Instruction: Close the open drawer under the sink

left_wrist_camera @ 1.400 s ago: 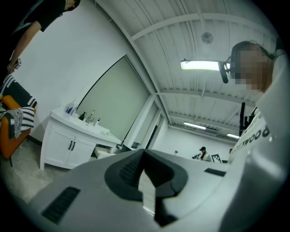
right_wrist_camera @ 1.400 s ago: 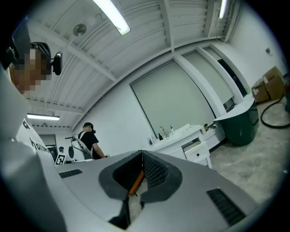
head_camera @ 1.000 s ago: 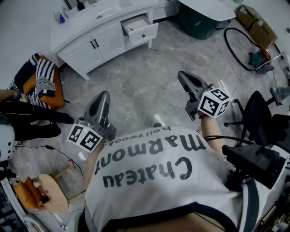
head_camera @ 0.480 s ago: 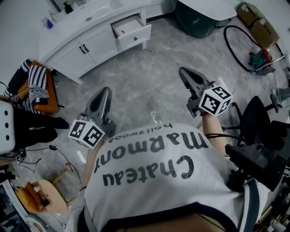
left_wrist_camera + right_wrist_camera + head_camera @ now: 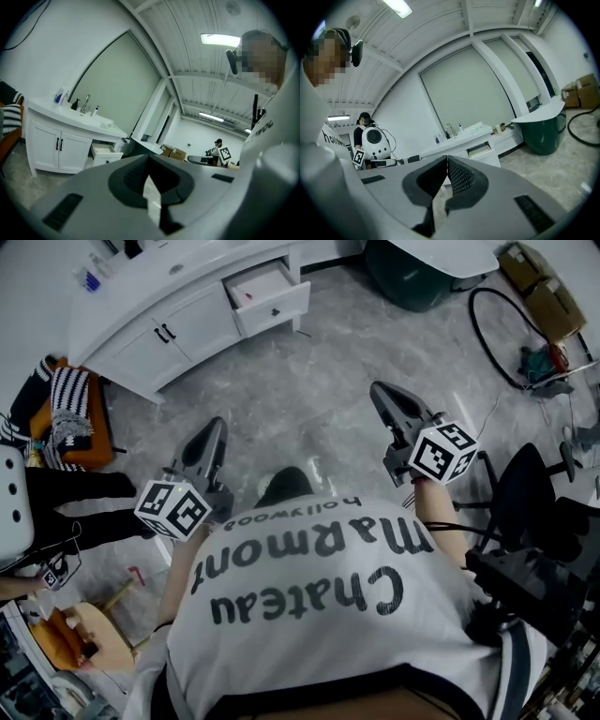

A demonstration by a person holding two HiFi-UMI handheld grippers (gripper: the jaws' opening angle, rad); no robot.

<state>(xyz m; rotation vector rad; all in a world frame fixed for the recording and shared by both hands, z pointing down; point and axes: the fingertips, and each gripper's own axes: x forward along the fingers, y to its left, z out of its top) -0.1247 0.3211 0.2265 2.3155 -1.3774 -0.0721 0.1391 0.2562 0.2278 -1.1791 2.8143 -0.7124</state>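
Down past the white printed shirt (image 5: 319, 615) first, then out to the left gripper (image 5: 216, 427), pinched tight tip to tip with nothing in it. Across to the right gripper (image 5: 378, 392), likewise clamped together and empty, with a black office chair (image 5: 525, 479) just off to its right. Both held above grey marbled floor (image 5: 309, 371), well short of any cabinet. Over at the floor's left edge, an orange chair (image 5: 80, 448) draped in striped cloth. Farther on, reaching the white vanity (image 5: 150, 334) along the far wall. There, at its right end, just under the sink top (image 5: 187, 263), the drawer (image 5: 270, 298): pulled out, standing open, well apart from either gripper. Beyond the vanity's right end, a dark green tub (image 5: 412, 282).
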